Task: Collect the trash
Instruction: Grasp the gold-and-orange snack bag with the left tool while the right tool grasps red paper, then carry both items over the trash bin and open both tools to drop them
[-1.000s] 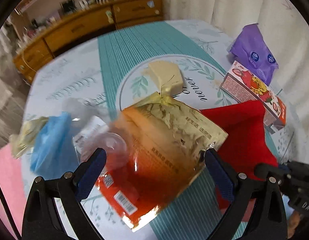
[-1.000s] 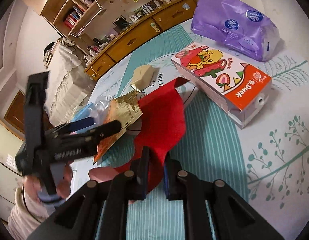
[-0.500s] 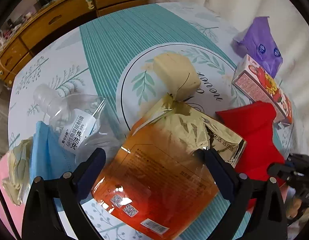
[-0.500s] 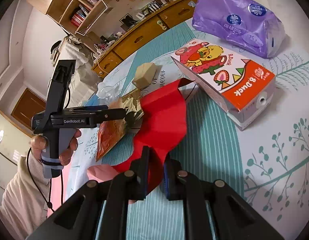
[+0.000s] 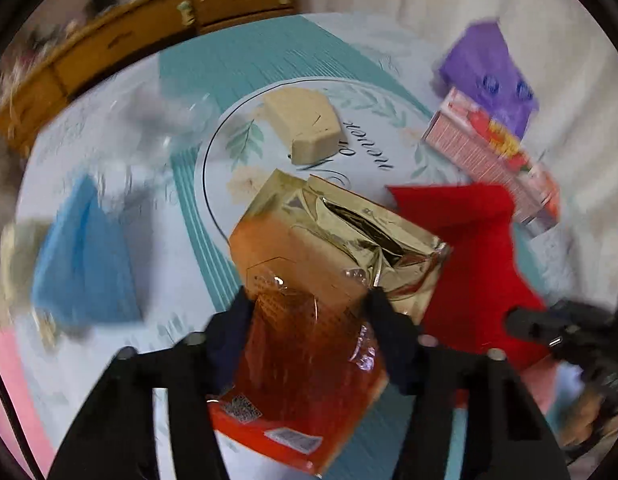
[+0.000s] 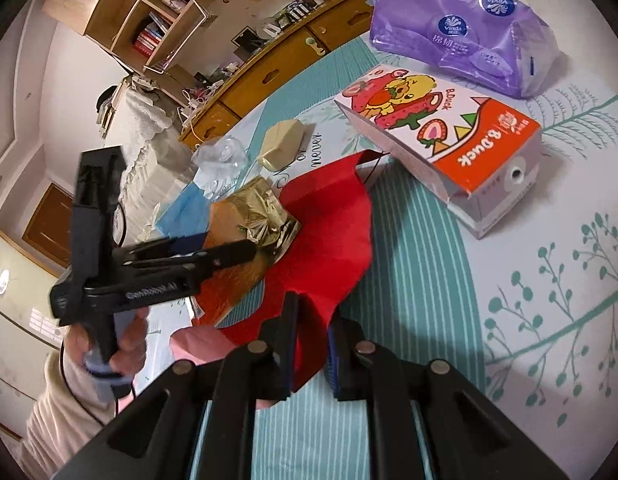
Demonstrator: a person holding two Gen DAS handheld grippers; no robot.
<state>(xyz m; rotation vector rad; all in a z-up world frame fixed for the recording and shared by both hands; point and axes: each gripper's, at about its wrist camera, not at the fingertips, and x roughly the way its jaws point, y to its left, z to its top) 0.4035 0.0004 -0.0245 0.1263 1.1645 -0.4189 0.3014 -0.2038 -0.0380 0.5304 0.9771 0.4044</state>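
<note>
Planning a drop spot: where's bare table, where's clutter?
Free: striped cloth between the red bag and the B.Duck carton; also the far teal stripe beyond the beige box. Crowded: around the foil pouch.

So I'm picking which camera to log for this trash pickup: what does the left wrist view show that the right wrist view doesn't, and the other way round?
Only the left wrist view shows the snack bag's barcode end, with the left gripper's jaws, which have just been closing, pressed on its sides. Only the right wrist view shows the person's hand on that gripper, the wall shelves, and the right gripper shut on the red cloth. Both show the snack bag, red cloth, duck carton, purple tissue pack and blue mask.
</note>
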